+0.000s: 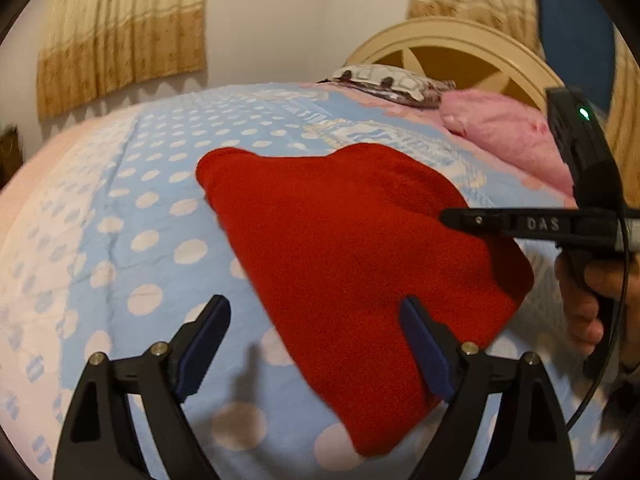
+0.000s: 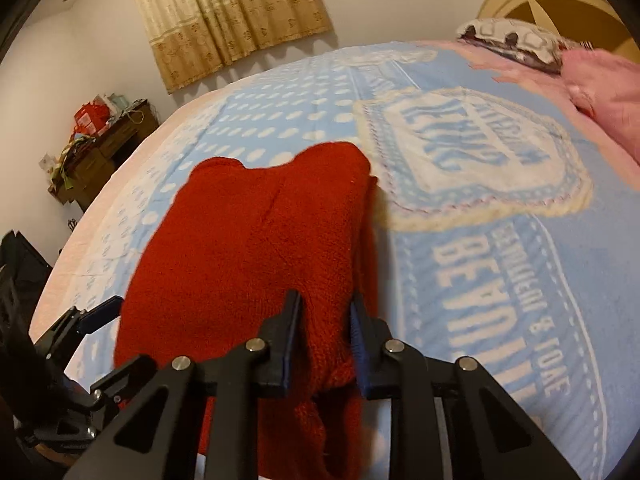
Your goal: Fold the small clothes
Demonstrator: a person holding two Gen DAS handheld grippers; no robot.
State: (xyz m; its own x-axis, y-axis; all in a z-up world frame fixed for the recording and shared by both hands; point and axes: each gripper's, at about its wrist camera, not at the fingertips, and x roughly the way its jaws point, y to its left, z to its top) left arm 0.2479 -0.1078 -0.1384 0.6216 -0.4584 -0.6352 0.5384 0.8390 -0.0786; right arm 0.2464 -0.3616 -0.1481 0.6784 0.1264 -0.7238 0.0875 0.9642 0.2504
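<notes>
Red knit garment (image 1: 360,264) lying folded on blue polka-dot bedspread (image 1: 132,208) — near its printed emblem (image 2: 472,156). Right gripper (image 2: 326,320) pinching a bunched fold at garment's near edge, fabric btwn pads. Left gripper (image 1: 316,344) hanging spread wide over near corner — nothing gripped. Pink pillow (image 1: 508,136) sitting by headboard (image 1: 460,40).

— What does the garment look like?
— It is a red knitted garment (image 1: 352,264), small, with a fuzzy texture.
— How does it lie?
— Folded and flat on the blue dotted bedspread (image 1: 160,184), one rounded end pointing away.
</notes>
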